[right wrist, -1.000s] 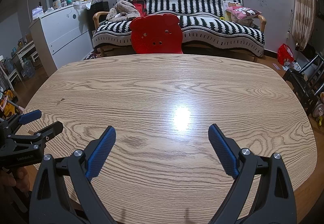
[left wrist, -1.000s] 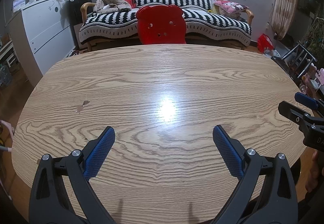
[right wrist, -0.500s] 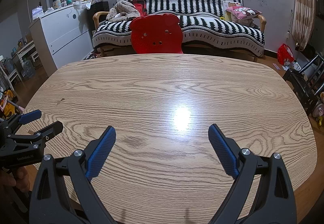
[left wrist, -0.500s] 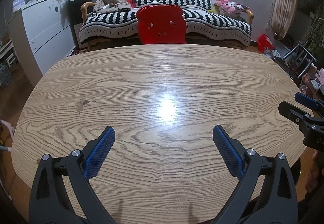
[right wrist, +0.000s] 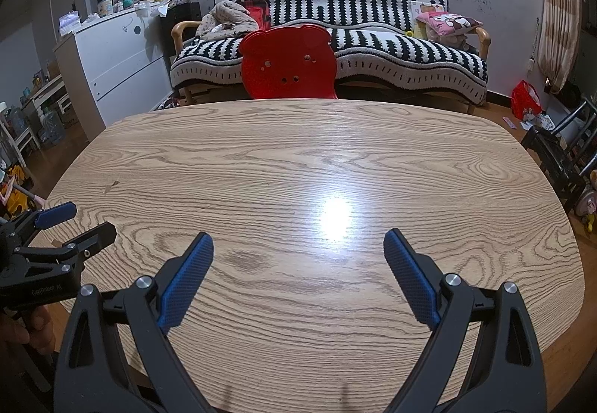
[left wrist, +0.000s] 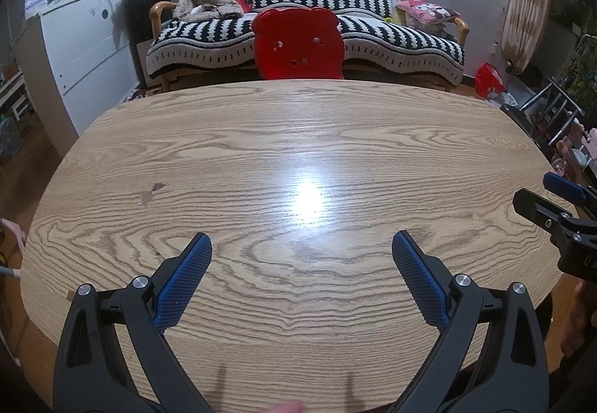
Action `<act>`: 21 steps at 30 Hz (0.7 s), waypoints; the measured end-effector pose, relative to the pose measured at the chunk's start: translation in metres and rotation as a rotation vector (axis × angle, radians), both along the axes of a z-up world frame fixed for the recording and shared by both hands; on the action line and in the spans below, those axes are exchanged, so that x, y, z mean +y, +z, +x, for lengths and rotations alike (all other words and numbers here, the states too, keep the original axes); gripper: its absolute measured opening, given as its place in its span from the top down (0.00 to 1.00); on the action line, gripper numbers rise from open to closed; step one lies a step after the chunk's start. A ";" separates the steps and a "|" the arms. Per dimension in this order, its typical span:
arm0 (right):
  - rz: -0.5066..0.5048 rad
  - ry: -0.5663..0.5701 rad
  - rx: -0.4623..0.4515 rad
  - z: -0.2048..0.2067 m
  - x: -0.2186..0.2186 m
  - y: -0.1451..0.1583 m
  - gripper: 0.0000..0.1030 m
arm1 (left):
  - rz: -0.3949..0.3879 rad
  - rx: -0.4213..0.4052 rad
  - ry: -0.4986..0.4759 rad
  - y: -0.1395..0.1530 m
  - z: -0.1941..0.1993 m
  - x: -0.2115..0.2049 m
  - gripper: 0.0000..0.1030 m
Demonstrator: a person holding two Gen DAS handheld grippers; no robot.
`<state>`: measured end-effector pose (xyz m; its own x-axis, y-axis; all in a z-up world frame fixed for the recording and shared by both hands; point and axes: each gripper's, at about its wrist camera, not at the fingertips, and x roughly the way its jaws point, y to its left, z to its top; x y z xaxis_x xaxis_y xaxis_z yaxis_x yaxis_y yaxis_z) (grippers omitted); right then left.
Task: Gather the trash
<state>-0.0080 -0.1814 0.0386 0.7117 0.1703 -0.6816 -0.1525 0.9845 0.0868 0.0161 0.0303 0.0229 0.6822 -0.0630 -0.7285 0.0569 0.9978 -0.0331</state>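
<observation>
I hold both tools level over the near edge of the table (left wrist: 298,136), side by side and facing the sofa (left wrist: 306,28). I judge this a ready stance: nothing is picked up and the collecting has not begun.

Left gripper (left wrist: 301,260): jaws spread wide, nothing between the blue pads (left wrist: 183,286). It sits above the wood, not touching it as far as I can tell. Right gripper (right wrist: 298,256): likewise spread wide and empty. Each tool appears at the rim of the other's view, the left one at the left margin of the right view with a hand (right wrist: 26,331) beneath it, so the two stand well apart.

Trash: I find no clear piece on the tabletop. The only candidate is a small brown fleck (left wrist: 153,192) on the left part of the table, well ahead of the left gripper; I cannot tell whether it is a scrap or a chip in the veneer. Off the table, a red bag (right wrist: 525,103) and scattered papers (right wrist: 537,121) lie on the floor at far right, near a dark rack (right wrist: 559,151); these may be the real targets.

A red chair (left wrist: 297,43) stands against the far edge. Glare (left wrist: 308,194) mid-table could hide thin items. I judge that the wide jaws suit a first reach, likely left toward the fleck.
</observation>
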 end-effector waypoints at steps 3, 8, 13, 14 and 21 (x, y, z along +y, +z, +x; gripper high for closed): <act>0.000 0.000 0.000 0.000 0.000 0.000 0.13 | -0.024 0.009 -0.002 -0.001 0.000 0.001 0.08; 0.000 0.000 0.000 0.000 0.000 0.000 0.13 | -0.045 0.007 0.006 -0.001 -0.001 0.003 0.08; 0.001 0.000 0.003 0.000 0.000 0.000 0.13 | -0.035 -0.001 0.006 0.000 -0.001 0.001 0.08; 0.001 -0.001 0.003 -0.001 -0.001 0.000 0.13 | -0.032 0.001 0.011 0.001 -0.001 0.001 0.08; 0.001 -0.001 0.003 0.000 0.000 0.000 0.13 | -0.010 0.027 0.036 -0.003 0.002 0.002 0.08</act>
